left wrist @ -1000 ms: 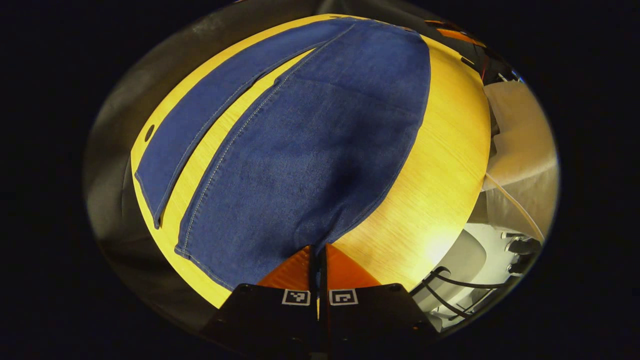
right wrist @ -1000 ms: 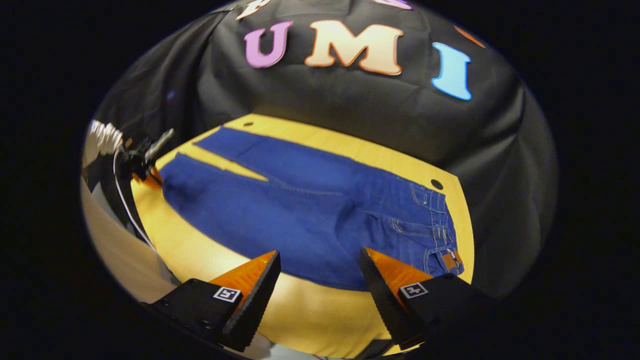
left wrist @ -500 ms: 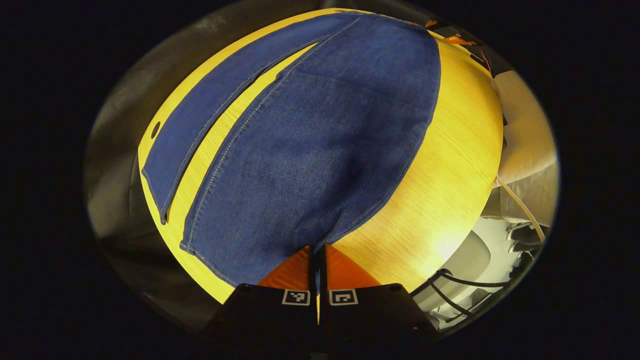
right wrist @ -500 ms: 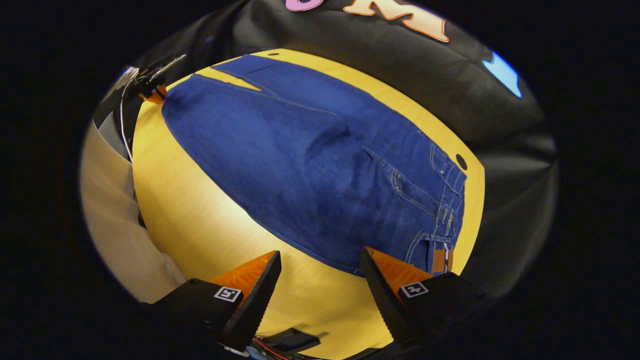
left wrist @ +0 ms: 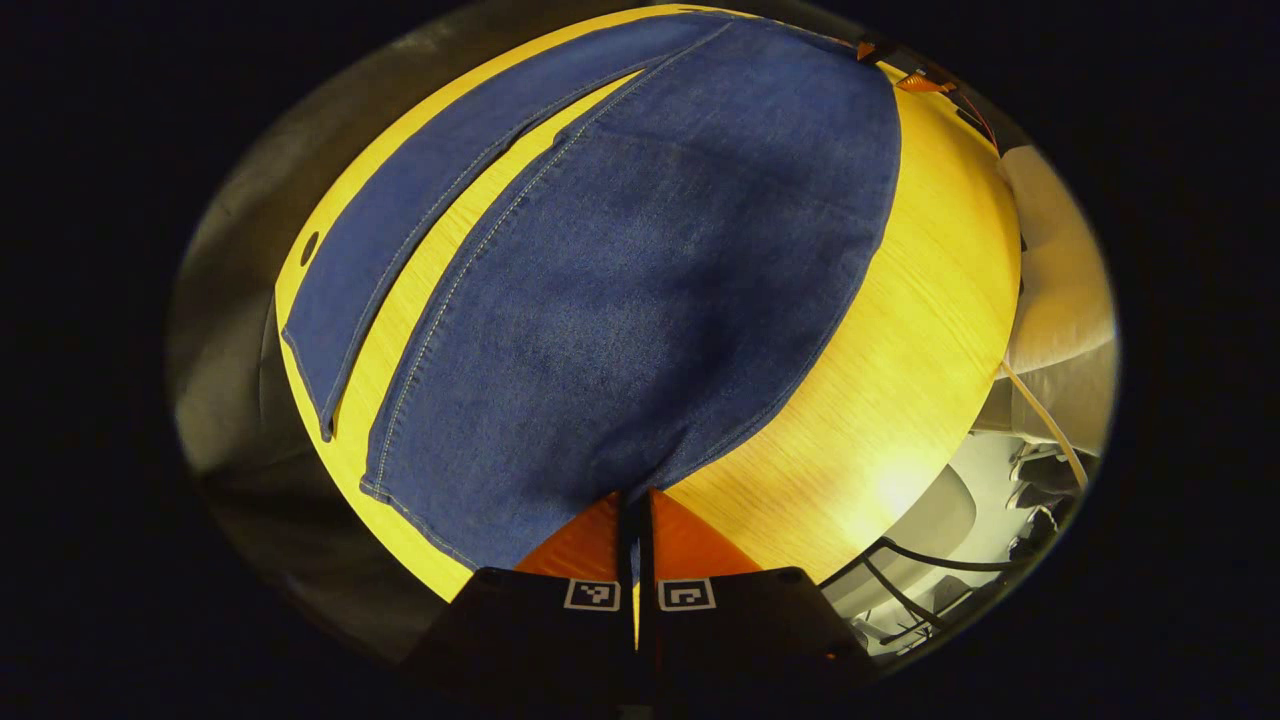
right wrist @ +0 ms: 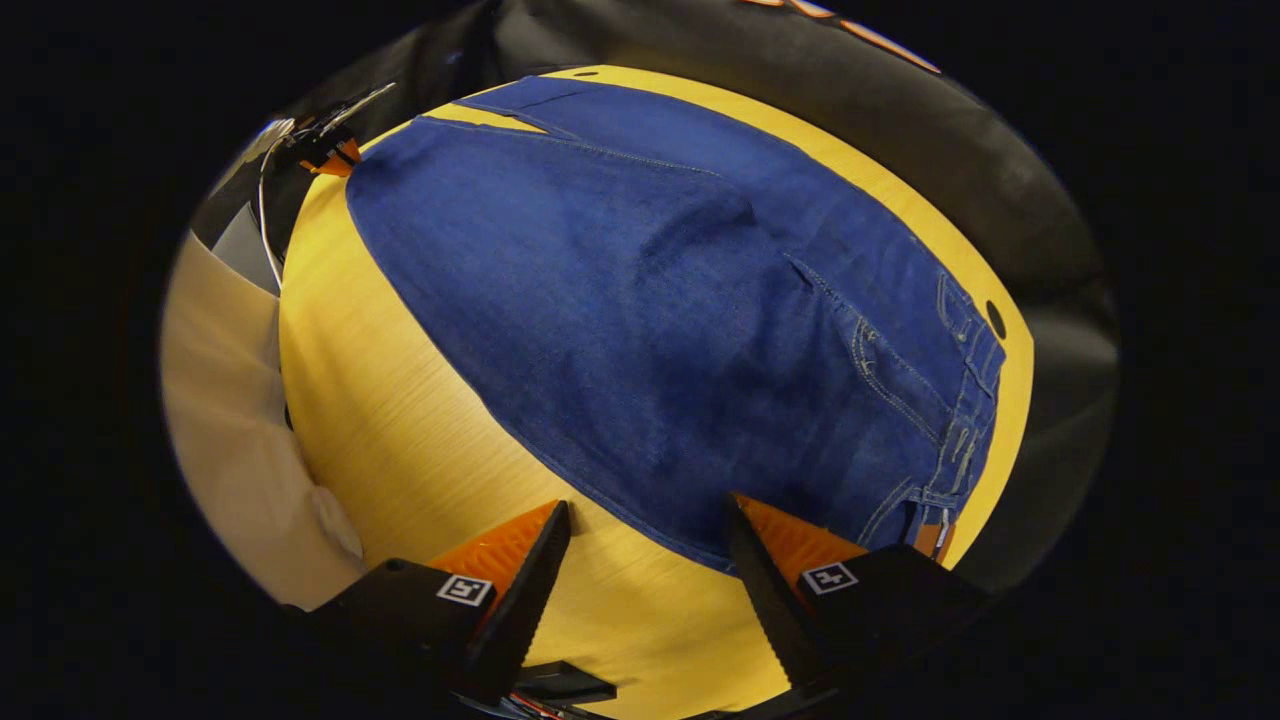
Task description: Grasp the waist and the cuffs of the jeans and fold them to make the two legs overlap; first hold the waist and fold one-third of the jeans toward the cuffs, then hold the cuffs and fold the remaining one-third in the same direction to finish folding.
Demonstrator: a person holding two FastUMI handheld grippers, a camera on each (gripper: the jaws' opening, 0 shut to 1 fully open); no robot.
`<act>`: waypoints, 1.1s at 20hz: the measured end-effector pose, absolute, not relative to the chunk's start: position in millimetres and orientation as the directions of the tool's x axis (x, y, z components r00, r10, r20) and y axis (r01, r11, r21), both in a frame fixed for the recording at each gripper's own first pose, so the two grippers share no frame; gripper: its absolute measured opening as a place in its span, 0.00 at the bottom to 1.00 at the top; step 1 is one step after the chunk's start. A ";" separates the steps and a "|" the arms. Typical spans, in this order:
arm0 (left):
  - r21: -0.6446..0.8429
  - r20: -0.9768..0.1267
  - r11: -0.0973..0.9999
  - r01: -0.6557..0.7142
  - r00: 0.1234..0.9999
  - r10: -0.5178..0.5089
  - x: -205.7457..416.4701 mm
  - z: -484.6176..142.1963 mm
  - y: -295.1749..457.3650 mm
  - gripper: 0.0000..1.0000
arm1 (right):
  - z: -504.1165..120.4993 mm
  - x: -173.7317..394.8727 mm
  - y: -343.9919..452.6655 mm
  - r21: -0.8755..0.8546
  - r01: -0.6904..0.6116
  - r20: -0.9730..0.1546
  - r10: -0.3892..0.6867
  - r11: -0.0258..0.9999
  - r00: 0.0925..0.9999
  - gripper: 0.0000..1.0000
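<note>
- Jeans (right wrist: 650, 300) lie flat on the yellow wooden table (right wrist: 400, 420), blue denim spread along most of its length; the two legs are not overlapped, with a wedge of bare table between them.
- In my left gripper view, the near leg (left wrist: 620, 300) runs away from me along the table; the far leg (left wrist: 400, 230) lies beside it toward the table's far edge, its cuff close to a dark round hole (left wrist: 309, 247) in the tabletop.
- My left gripper (left wrist: 634, 505): fingers clenched together on the corner of the near leg's cuff, at the near edge of the table. The denim puckers slightly where they pinch it.
- My right gripper (right wrist: 645, 560): fingers spread wide, grasping nothing. They hover over the near edge of the table; the right-hand fingertip overlaps the hem of the denim below the waist, and I cannot tell whether it touches.
- Waist (right wrist: 960, 400), with belt loops and pocket stitching, sits at the table's right-hand end in my right gripper view, near a second dark hole (right wrist: 995, 320).
- Pale sleeve (right wrist: 225, 400) borders the table's near edge.
</note>
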State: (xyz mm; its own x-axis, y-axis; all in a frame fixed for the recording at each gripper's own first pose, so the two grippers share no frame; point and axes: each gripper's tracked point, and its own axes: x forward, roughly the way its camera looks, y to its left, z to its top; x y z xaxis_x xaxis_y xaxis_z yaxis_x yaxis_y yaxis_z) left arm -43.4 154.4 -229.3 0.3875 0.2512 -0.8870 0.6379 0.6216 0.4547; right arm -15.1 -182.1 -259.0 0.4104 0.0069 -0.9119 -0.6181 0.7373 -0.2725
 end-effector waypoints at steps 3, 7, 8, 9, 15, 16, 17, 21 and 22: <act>0.458 -0.886 0.626 0.631 0.383 0.262 -43.3 -229.2 154.3 0.00 | -258.1 -11.9 -179.9 -0.276 -0.610 -0.911 0.000 0.743 0.412 0.86; 0.449 -0.890 0.642 0.621 0.375 0.259 -37.8 -231.0 150.8 0.00 | -255.2 5.7 -182.0 -0.291 -0.638 -0.890 0.043 0.713 0.454 0.57; 0.450 -0.889 0.644 0.619 0.378 0.258 -35.9 -229.7 151.7 0.00 | -248.9 16.4 -179.2 -0.317 -0.637 -0.869 0.053 0.702 0.492 0.38; 0.453 -0.887 0.646 0.615 0.381 0.260 -35.2 -229.7 152.6 0.00 | -246.0 20.6 -178.8 -0.338 -0.634 -0.853 0.057 0.696 0.518 0.18; 0.483 -0.865 0.660 0.576 0.430 0.258 -34.9 -230.3 152.3 0.00 | -250.3 12.9 -182.9 -0.312 -0.475 -0.835 0.001 0.823 0.550 0.03; 0.498 -0.851 0.674 0.546 0.457 0.259 -33.1 -230.2 153.2 0.00 | -249.6 13.5 -182.4 -0.318 -0.463 -0.831 -0.008 0.827 0.556 0.03; 0.513 -0.833 0.694 0.505 0.488 0.262 -32.2 -229.4 153.0 0.00 | -249.7 13.3 -183.2 -0.330 -0.448 -0.826 -0.024 0.831 0.564 0.03; 0.521 -0.761 0.798 0.302 0.588 0.274 -31.1 -224.7 151.2 0.00 | -248.0 13.5 -183.6 -0.359 -0.358 -0.791 -0.078 0.862 0.606 0.02; 0.503 -0.746 0.829 0.245 0.607 0.274 -29.7 -223.6 152.6 0.00 | -245.6 14.3 -183.6 -0.358 -0.323 -0.779 -0.090 0.876 0.620 0.03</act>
